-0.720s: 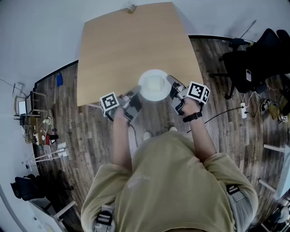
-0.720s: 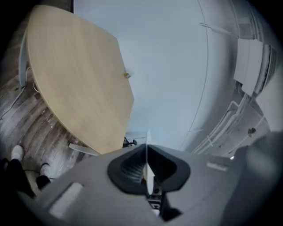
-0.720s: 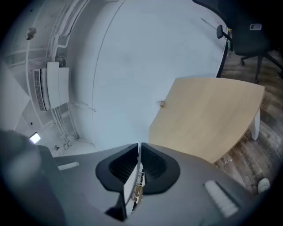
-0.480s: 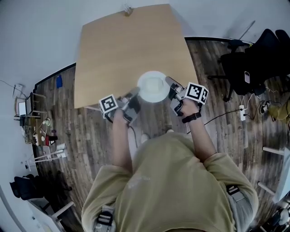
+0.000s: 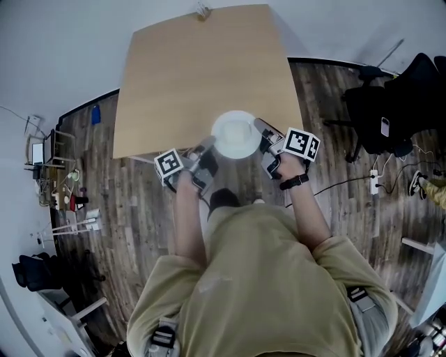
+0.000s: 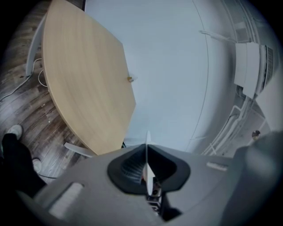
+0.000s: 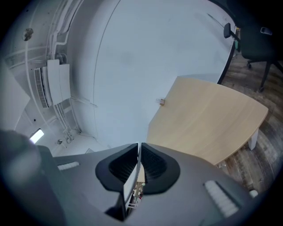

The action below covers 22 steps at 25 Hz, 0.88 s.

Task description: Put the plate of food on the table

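Observation:
A white plate (image 5: 235, 134) with pale food on it hangs over the near edge of the light wooden table (image 5: 202, 77). My left gripper (image 5: 208, 146) is shut on the plate's left rim and my right gripper (image 5: 260, 131) on its right rim. In the left gripper view the rim shows edge-on as a thin white blade (image 6: 148, 173) pinched between the dark pads of the left gripper (image 6: 147, 160). In the right gripper view the rim (image 7: 131, 185) sits the same way in the right gripper (image 7: 139, 155). Beyond the jaws both views show the table (image 6: 84, 75) (image 7: 212, 119).
A small object (image 5: 202, 10) stands at the table's far edge, against the white wall. Black office chairs (image 5: 390, 104) and cables are on the wood floor to the right. A blue item (image 5: 95, 115) and clutter (image 5: 59, 188) lie at the left. The person's dark foot (image 5: 223, 200) is below the plate.
The plate stays in both grippers over the table's near edge, nearly unmoved. The person has shifted, and a dark foot now shows under the plate.

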Available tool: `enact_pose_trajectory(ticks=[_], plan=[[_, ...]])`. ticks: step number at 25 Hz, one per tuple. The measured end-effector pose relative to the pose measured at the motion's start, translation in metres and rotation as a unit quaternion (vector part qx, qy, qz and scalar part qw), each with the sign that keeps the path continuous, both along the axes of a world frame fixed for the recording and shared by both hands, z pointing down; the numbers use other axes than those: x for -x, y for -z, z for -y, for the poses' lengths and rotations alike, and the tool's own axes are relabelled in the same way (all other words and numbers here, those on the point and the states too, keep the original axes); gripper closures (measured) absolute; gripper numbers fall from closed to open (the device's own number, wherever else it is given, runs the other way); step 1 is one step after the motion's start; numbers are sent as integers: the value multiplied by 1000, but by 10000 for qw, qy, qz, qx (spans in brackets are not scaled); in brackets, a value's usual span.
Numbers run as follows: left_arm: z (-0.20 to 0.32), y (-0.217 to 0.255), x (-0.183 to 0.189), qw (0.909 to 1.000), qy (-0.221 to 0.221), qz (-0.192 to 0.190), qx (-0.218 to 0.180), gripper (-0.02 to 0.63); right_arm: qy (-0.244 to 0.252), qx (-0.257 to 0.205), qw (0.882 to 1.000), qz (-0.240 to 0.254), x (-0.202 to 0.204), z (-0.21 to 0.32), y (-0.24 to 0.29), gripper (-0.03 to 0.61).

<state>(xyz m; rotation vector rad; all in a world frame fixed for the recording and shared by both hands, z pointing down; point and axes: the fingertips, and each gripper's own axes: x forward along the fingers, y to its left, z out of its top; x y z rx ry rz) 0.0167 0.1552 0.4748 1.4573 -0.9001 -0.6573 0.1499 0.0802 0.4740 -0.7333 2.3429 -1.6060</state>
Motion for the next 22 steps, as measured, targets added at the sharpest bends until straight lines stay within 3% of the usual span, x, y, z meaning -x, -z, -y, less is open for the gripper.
enact_pose_trajectory(ticks=[5, 10, 18, 22], plan=[[13, 2, -5, 9999, -20, -49, -94, 603, 12, -435, 9990, -104, -3, 13, 3, 551], [63, -18, -10, 9999, -137, -98, -31, 603, -71, -881, 9959, -168, -8, 60, -9, 548], [125, -22, 52, 9990, -423, -127, -6, 603, -153, -1229, 9865, -1068, 57, 115, -20, 541], [153, -20, 90, 9983, -536, -229, -10, 603, -262, -1295, 9838, -1209, 93, 140, -18, 538]])
